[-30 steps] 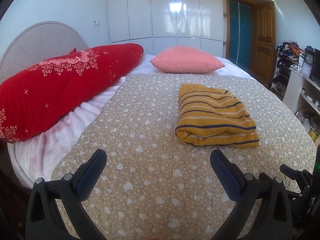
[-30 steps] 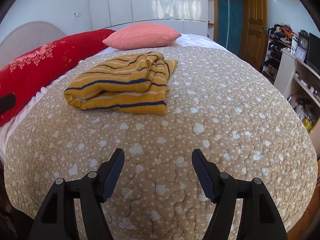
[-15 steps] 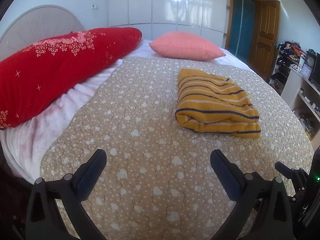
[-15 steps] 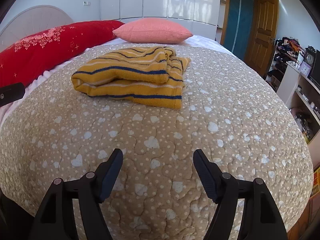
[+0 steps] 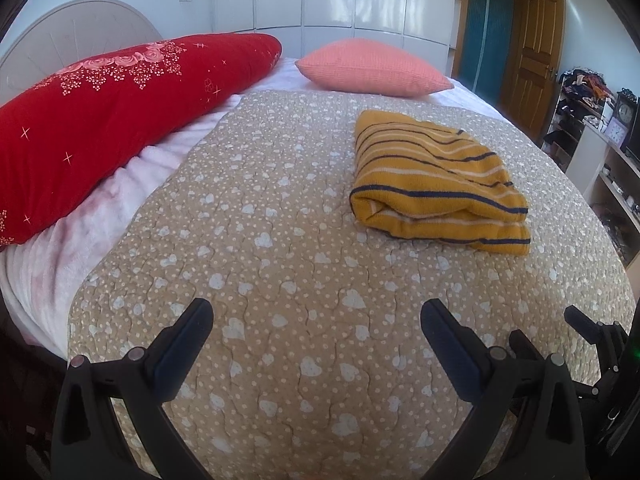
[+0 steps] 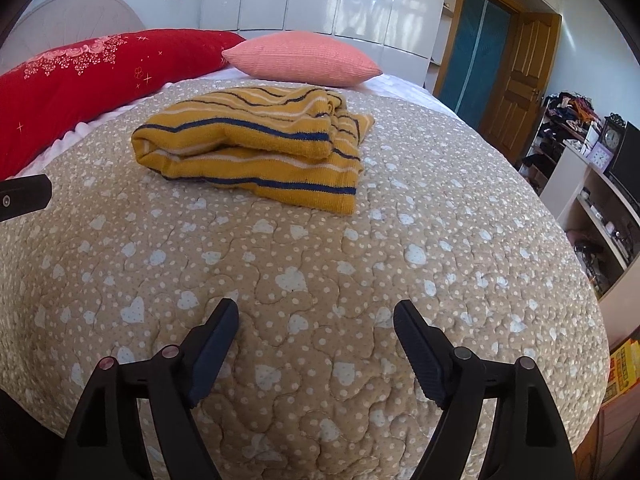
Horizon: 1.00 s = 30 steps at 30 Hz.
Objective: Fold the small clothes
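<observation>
Left wrist view: a bed [image 5: 280, 240] under a beige heart-print quilt, white wardrobes and a wooden door [image 5: 536, 52] beyond. A folded mustard striped garment [image 5: 432, 184] lies toward the bed's right edge, below a pink cushion [image 5: 372, 68]; a red pillow [image 5: 120, 112] lines the left edge. The left gripper [image 5: 316, 320] and right gripper [image 6: 316, 316] hover over bare quilt near the foot edge, jaws spread wide, holding nothing.

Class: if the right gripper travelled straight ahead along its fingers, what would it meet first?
Probably the quilt: the open right gripper points over bare quilt, right of the striped garment; depth is unclear.
</observation>
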Tool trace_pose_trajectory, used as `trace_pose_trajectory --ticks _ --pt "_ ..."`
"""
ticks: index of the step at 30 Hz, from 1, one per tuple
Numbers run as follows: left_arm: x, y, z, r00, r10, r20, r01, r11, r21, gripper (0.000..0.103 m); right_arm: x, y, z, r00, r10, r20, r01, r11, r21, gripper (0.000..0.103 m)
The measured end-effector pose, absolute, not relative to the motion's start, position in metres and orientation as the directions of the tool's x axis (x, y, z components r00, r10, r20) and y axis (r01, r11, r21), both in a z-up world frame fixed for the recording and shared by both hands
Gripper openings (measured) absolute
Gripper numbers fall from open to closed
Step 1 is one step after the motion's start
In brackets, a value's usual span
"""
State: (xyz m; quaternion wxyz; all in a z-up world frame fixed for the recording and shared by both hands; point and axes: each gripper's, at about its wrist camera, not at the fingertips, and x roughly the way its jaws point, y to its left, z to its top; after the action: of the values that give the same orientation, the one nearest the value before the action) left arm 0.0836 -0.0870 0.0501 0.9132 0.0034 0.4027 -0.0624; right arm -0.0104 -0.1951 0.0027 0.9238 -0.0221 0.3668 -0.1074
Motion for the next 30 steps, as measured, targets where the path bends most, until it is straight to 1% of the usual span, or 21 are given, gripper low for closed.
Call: trace_pose_trajectory --ticks 15,20,25,30 --pt "0.086 -0.089 0.041 0.636 -0.124 -0.762 0.13 0.99 -0.053 0.103 -0.006 -0.197 0.001 0.698 -0.222 -0.681 0.188 0.974 -0.124 0.087" --pt "0.088 -0.088 0.037 0.618 -0.134 -0.775 0.133 0.989 -0.064 0.103 -0.004 -0.198 -0.002 0.691 -0.229 -0.686 0.195 0.972 -0.127 0.089" --pt "0.087 -0.084 0.033 0.61 -0.142 -0.779 0.134 0.988 -0.074 0.103 0.002 -0.196 -0.003 0.668 -0.26 -0.697 0.21 0.965 -0.159 0.092" --pt "0.085 -0.085 0.026 0.593 -0.127 -0.795 0.133 0.989 -0.059 0.103 0.001 -0.189 -0.003 0.674 -0.299 -0.676 0.218 0.954 -0.205 0.093"
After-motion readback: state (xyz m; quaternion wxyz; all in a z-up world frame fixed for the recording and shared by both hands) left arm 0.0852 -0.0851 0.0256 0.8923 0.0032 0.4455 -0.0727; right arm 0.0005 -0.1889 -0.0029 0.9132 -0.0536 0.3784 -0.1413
